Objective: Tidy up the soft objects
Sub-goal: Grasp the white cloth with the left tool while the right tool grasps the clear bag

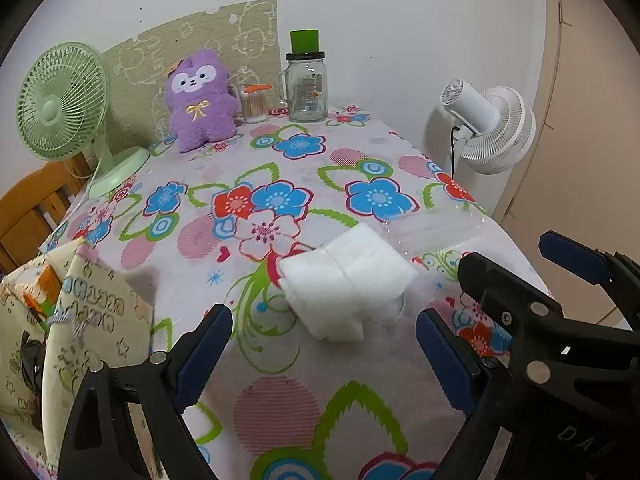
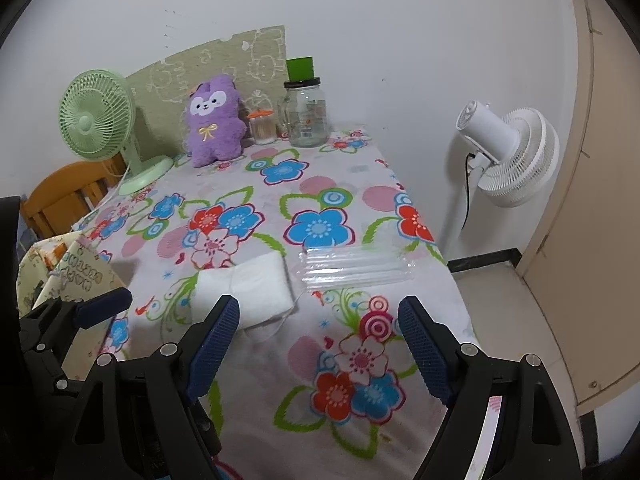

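both claws hang spread and empty over the flowered tablecloth [image 1: 280, 152]: left gripper [image 1: 324, 344], right gripper [image 2: 320, 338]. the white folded pads [image 1: 348, 280] lie mid-frame beside a clear plastic sleeve [image 2: 356, 266]; purple plush [image 1: 200, 100] sits upper left.

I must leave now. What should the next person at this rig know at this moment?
Left gripper: open, holding nothing, facing the white cotton pad stack.
Right gripper: open, holding nothing, just right of the stack.
Clear plastic package lies flat to the right of the stack.
Purple plush toy sits at the far end of the table, by the glass jar.
Done: nothing visibly grasped. Left: pick up and sort the soft things.
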